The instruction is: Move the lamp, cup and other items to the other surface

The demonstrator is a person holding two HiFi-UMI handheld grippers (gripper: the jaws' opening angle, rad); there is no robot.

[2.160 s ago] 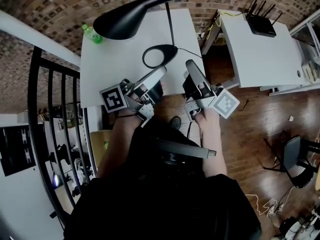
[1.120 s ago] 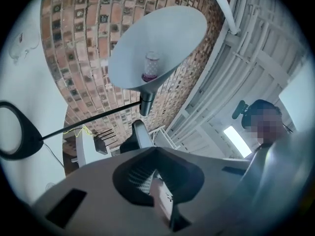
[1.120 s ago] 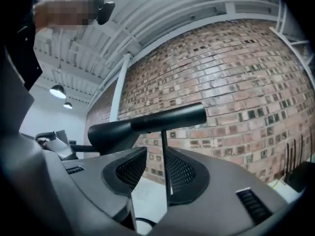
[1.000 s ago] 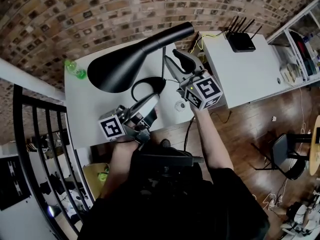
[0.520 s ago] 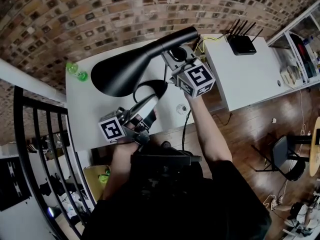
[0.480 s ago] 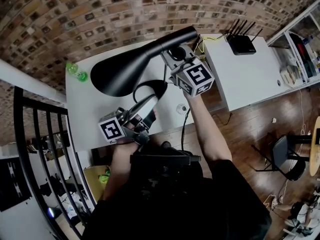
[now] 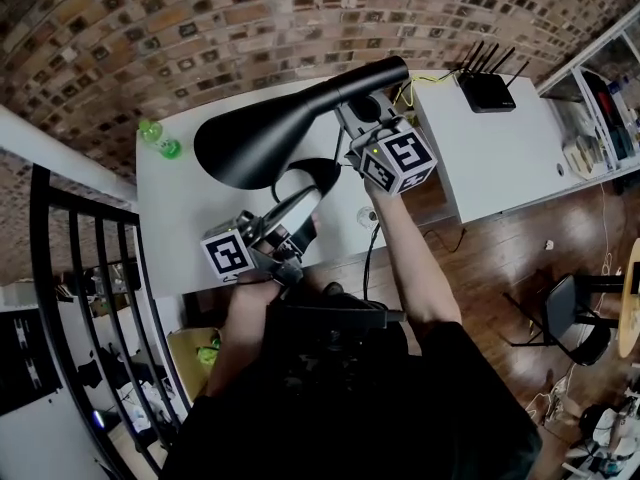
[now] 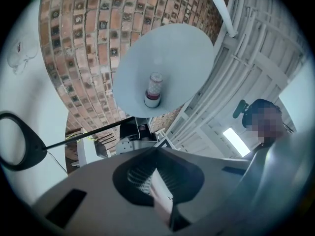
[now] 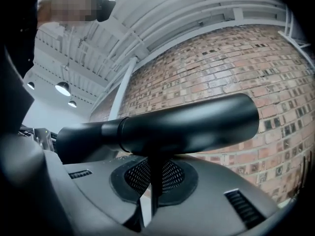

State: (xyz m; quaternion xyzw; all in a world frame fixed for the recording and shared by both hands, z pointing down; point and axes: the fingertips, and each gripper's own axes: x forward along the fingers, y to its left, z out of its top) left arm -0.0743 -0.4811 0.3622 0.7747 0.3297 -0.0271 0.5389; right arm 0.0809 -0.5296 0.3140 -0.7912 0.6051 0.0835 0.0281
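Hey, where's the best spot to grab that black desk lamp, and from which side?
Grip the lamp by its thin stem just under the head, coming from the person's side, jaws straddling it. The head looks too wide; the ring base lies flat. The right gripper is shut on that stem.

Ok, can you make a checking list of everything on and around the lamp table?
Surface: white table, against the brick wall.
Job's things: black lamp; small clear cup near the front edge.
Clutter: green bottle at the back.
Grippers: right gripper, jaws just closed on the lamp stem; left gripper, jaws together, nothing between.
Cables: yellow cable between the tables.
Surroundings: black railing, second table with router, wood floor.
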